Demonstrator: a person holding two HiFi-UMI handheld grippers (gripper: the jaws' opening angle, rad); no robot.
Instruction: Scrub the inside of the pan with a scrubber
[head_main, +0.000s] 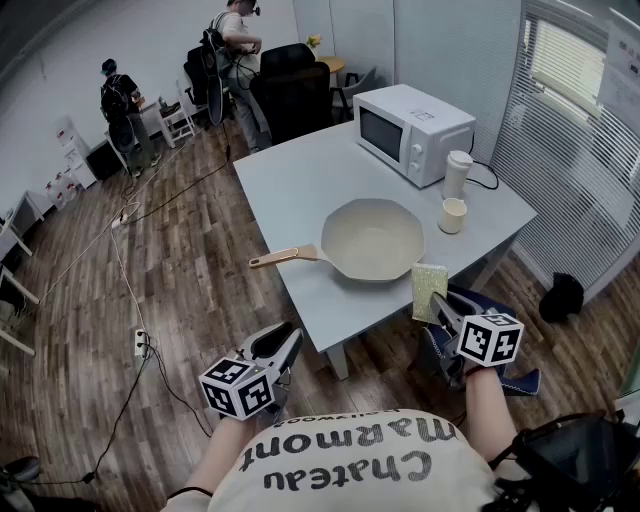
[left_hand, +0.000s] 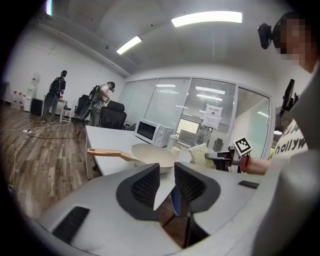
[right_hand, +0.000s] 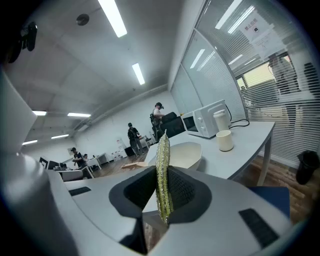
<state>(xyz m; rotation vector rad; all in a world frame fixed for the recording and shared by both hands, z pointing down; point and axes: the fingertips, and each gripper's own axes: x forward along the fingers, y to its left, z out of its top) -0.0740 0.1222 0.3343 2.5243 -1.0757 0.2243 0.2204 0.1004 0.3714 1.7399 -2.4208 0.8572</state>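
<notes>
A cream pan (head_main: 372, 238) with a wooden handle (head_main: 285, 257) lies on the grey table (head_main: 290, 180) near its front edge, handle pointing left. My right gripper (head_main: 440, 305) hovers just off the table's front right corner, shut on a yellow-green scrubber (head_main: 429, 292) that stands on edge between its jaws (right_hand: 163, 170). The pan (right_hand: 182, 154) lies ahead of it, a little to the left. My left gripper (head_main: 285, 340) hangs lower, over the floor in front of the table. Its jaws (left_hand: 167, 186) stand a little apart with nothing between them, aimed toward the pan (left_hand: 152, 156).
A white microwave (head_main: 412, 130), a white tumbler (head_main: 457, 173) and a cream cup (head_main: 453, 215) stand behind and right of the pan. A blue seat (head_main: 520, 378) is under my right hand. Cables (head_main: 130, 290) run across the wood floor. Two people stand at the far desks.
</notes>
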